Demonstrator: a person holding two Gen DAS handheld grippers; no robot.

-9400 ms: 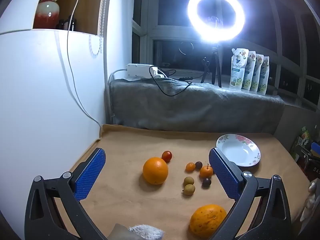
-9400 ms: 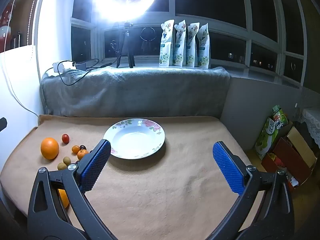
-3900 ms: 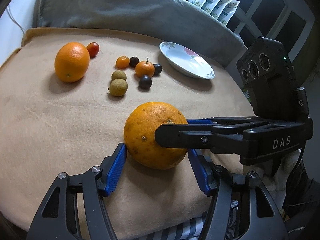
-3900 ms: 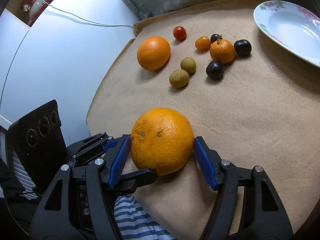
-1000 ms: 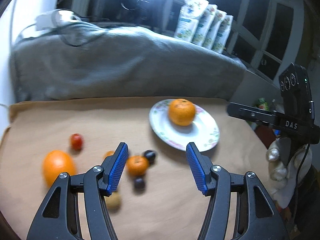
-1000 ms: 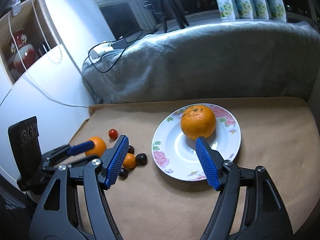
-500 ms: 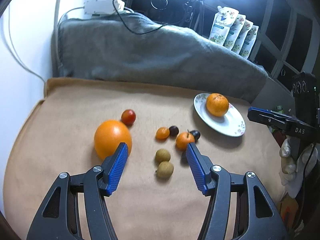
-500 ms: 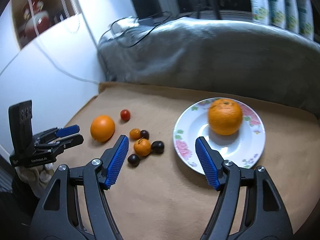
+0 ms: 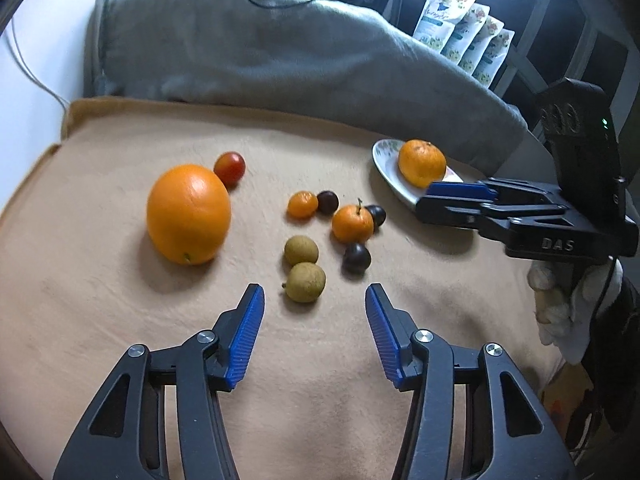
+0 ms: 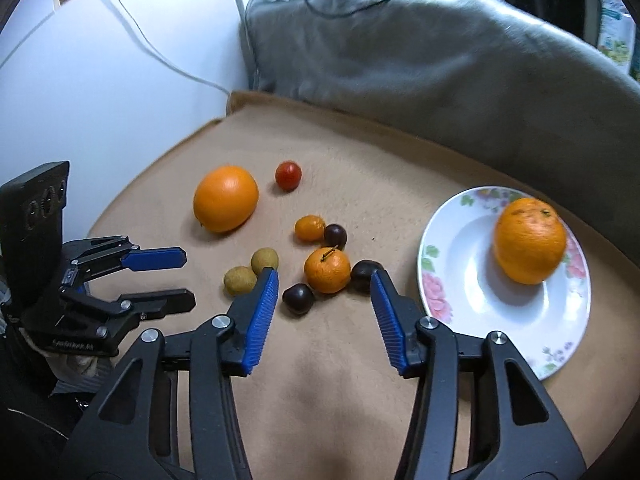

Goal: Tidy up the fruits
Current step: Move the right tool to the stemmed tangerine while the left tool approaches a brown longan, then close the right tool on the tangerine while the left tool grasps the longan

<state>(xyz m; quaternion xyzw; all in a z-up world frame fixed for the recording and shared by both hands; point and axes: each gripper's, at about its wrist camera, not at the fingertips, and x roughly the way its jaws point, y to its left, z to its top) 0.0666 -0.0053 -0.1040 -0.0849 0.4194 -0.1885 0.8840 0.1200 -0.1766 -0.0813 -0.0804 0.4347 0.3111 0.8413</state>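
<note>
With one orange [image 10: 530, 240] now resting on the plate [image 10: 460, 300], both tools have swung back over the loose fruit (each empty, jaws closing): the left tool [image 9: 314, 306] nears a longan [image 9: 305, 282], the right tool [image 10: 324, 286] a tangerine [image 10: 327, 270].

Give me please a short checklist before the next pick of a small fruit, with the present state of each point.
1. Left hand-held gripper holds nothing: ok, jaws closing with nothing between them.
2. Right hand-held gripper holds nothing: ok, also closing.
3. Plate has bare room beside the orange: ok.
4. Nearest brown fruit lies apart from its neighbour: cannot tell.
5. Tangerine clear of the dark fruits: not ok, they crowd it.
</note>
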